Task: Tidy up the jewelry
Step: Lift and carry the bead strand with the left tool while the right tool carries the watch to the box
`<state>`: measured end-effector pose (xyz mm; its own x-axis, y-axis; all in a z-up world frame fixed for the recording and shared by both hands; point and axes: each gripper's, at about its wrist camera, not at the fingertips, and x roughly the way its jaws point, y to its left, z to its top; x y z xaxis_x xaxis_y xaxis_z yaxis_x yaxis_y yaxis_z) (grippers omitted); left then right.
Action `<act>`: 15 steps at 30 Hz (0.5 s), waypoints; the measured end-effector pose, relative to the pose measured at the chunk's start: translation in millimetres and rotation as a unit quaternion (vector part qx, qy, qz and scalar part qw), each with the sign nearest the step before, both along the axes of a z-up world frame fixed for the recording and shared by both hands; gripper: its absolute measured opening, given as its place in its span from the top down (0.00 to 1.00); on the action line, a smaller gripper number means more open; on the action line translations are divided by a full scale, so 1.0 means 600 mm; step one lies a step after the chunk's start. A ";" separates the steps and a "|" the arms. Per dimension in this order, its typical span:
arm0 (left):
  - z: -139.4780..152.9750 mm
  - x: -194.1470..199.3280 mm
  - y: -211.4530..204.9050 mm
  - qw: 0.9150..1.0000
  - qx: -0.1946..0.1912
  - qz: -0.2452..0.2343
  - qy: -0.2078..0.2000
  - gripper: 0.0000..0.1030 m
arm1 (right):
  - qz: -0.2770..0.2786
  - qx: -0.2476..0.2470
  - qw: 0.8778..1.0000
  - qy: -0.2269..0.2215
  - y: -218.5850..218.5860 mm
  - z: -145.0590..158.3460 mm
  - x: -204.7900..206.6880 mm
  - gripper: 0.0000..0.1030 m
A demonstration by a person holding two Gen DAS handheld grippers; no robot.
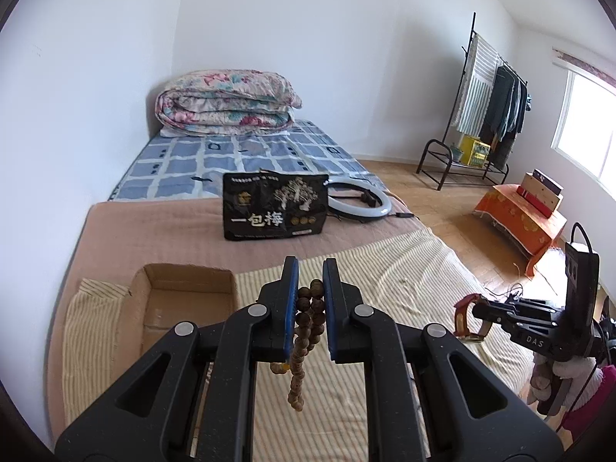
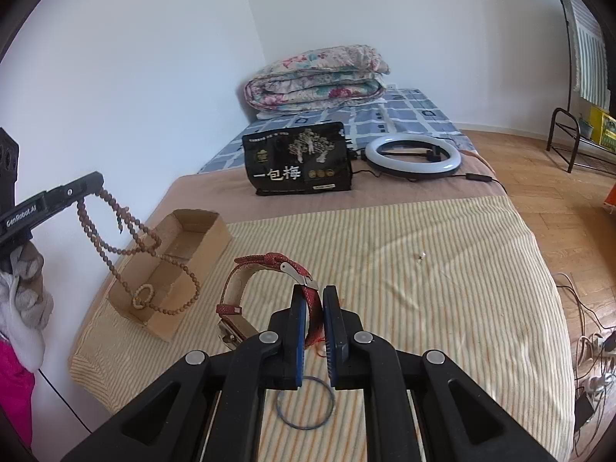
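Between the left tongs (image 1: 310, 269) — brown bead strand (image 1: 306, 319), dangling above the bed.

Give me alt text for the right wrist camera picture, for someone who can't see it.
The right gripper, jaws shut on a red watch strap, hangs over a striped bedspread. At left, the left gripper dangles a long string of brown beads above an open cardboard box. A thin blue ring lies below.
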<state>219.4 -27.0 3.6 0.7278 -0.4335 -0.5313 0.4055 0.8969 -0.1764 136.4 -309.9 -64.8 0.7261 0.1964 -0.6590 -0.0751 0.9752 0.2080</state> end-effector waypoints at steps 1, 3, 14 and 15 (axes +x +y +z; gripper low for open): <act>0.003 0.002 0.007 1.000 0.001 0.003 -0.002 0.90 | 0.003 0.000 1.000 0.000 0.006 0.002 0.002 0.94; 0.008 0.007 0.024 1.000 0.003 0.010 -0.005 0.90 | 0.011 0.000 1.000 -0.002 0.022 0.006 0.006 0.94; 0.005 0.050 0.124 0.999 0.003 0.051 -0.004 0.90 | 0.051 0.003 0.999 -0.002 0.110 0.013 0.047 0.94; 0.004 0.053 0.130 0.999 0.004 0.053 -0.004 0.90 | 0.055 0.002 0.998 -0.001 0.121 0.012 0.055 0.94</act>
